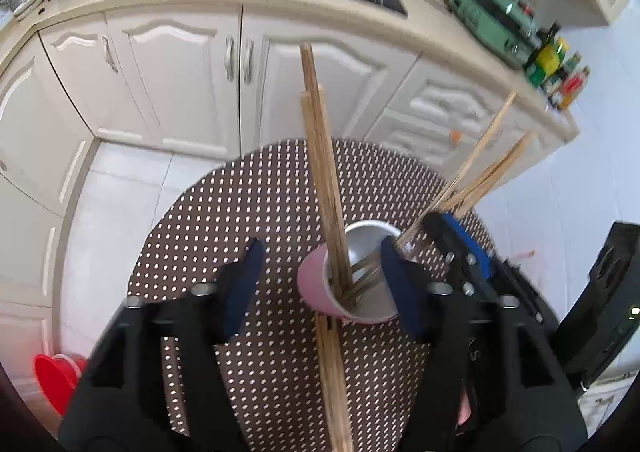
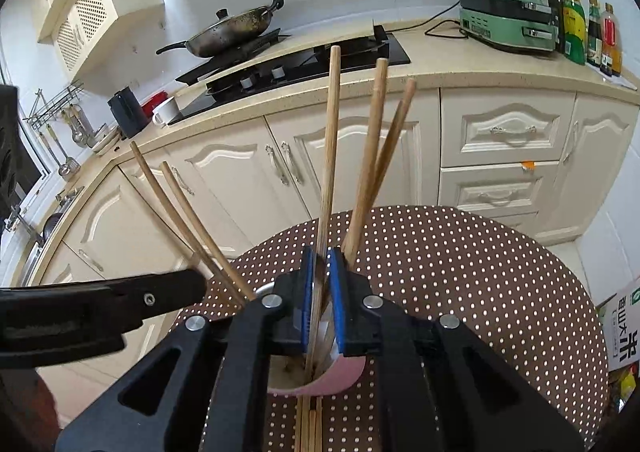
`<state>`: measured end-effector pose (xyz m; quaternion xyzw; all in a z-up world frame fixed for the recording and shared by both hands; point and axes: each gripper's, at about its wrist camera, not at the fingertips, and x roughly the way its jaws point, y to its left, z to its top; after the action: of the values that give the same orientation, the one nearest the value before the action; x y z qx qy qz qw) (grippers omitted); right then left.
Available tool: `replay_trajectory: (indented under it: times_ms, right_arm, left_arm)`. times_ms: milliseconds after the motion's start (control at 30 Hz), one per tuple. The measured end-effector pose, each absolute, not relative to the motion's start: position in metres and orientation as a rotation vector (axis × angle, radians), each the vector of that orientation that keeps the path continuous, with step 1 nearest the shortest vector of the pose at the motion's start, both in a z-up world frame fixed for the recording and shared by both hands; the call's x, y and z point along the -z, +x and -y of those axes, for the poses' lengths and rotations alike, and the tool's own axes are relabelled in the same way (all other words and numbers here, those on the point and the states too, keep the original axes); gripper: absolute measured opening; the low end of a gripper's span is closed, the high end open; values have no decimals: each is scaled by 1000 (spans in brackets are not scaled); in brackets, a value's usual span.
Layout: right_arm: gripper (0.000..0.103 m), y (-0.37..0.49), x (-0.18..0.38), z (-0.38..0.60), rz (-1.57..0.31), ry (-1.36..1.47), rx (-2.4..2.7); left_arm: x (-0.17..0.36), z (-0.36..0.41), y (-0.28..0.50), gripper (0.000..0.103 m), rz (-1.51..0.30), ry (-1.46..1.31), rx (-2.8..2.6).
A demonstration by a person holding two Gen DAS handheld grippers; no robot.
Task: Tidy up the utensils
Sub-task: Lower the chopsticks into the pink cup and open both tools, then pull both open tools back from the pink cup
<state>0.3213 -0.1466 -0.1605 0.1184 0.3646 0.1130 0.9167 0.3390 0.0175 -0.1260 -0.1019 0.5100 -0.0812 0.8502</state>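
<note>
Left gripper (image 1: 320, 284): fingers spread wide, one on each side of the pink cup (image 1: 320, 288); the right-hand pad sits against or just beside the cup's rim, the left-hand pad stands apart from it. It pinches nothing.
Right gripper (image 2: 320, 292): blue pads drawn close together, with one wooden chopstick (image 2: 330, 156) running up between them; the pads appear to pinch it, though a thin gap shows beside the stick.
Pink cup: stands on the round table (image 2: 480, 272), pink outside and metal-grey inside, directly under the right gripper in the right wrist view (image 2: 340, 376).
Chopsticks in cup (image 1: 324, 180): a bundle rises steeply from the cup; in the right wrist view two more (image 2: 380, 156) lean to the right of the held one and two (image 2: 180, 212) lean away to the left.
Chopsticks at right gripper, left wrist view (image 1: 480, 168): several sticks fan up and to the right from beside the blue pad.
Loose chopsticks (image 2: 310, 428): lie flat on the table just below the cup, reaching toward the camera.
Table: brown cloth with white dots, round.
Background: cream cabinets (image 2: 360, 156), a black hob (image 2: 300, 68) with a wok (image 2: 232, 28), a green appliance (image 2: 504, 24), bottles (image 2: 588, 32), a white mug (image 2: 166, 110).
Floor: a red basin (image 1: 56, 376) at the lower left of the left wrist view.
</note>
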Motion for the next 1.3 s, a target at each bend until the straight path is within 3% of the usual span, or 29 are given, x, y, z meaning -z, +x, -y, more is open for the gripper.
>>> replay_trajectory:
  times_ms: [167,367,1300]
  right_arm:
    - [32,312,158,145,-757,224,-237]
    - [39,302,151,145,-742,226,-251]
    - [52,248,128,169,-690,217,-224]
  left_arm:
    - [123,-17,332,61,-1060,-216,166]
    - [120,-21,322,61,-1049,-212,155]
    - [90,-9,262,61,-974,-135,128]
